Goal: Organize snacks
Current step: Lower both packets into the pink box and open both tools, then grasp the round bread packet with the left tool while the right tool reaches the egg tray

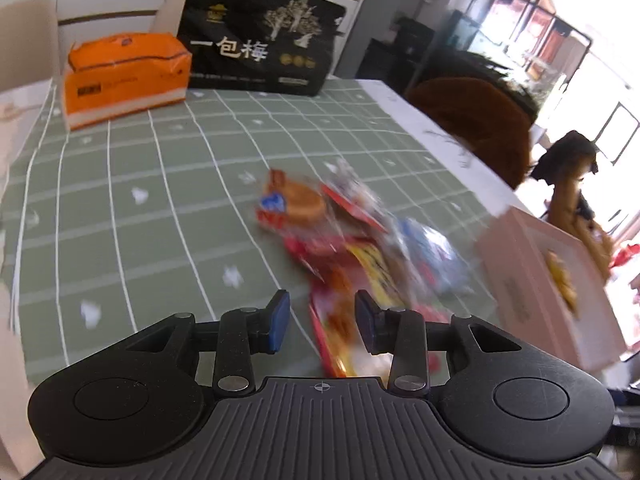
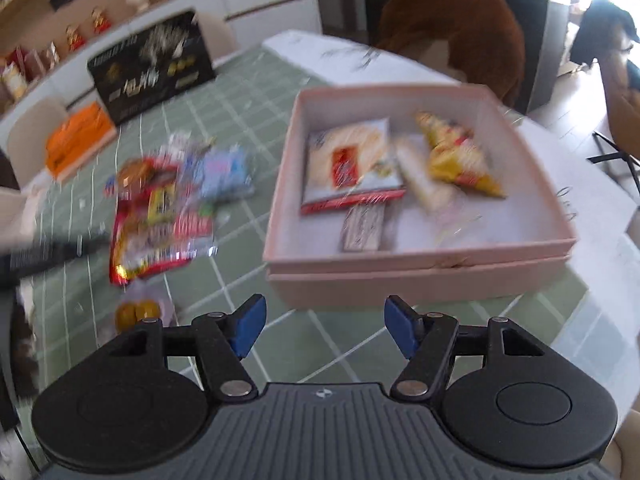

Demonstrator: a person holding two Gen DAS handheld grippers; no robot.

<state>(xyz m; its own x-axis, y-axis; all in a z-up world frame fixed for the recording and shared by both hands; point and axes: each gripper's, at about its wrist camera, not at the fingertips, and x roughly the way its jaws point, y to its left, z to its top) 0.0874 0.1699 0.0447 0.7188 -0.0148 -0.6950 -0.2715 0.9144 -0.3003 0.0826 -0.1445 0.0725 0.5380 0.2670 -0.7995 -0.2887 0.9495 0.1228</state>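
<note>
I count a few packets already in the pink box (image 2: 420, 268), a pile of snacks (image 1: 352, 240) left on the table (image 1: 120, 208); left tool (image 1: 322, 322) and right tool (image 2: 324, 326) both spread, empty

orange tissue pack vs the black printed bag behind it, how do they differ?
Colour: the orange soft-wrapped tissue pack is plain orange with a pale lower band; the black glossy bag with white characters and tree artwork is dark and heavily printed.
Size: the black bag looks taller and wider than the tissue pack.
Pose: the tissue pack lies low and flat; the black bag stands upright.
Shared: both sit at the far end of the green grid-patterned tablecloth, side by side.
</note>
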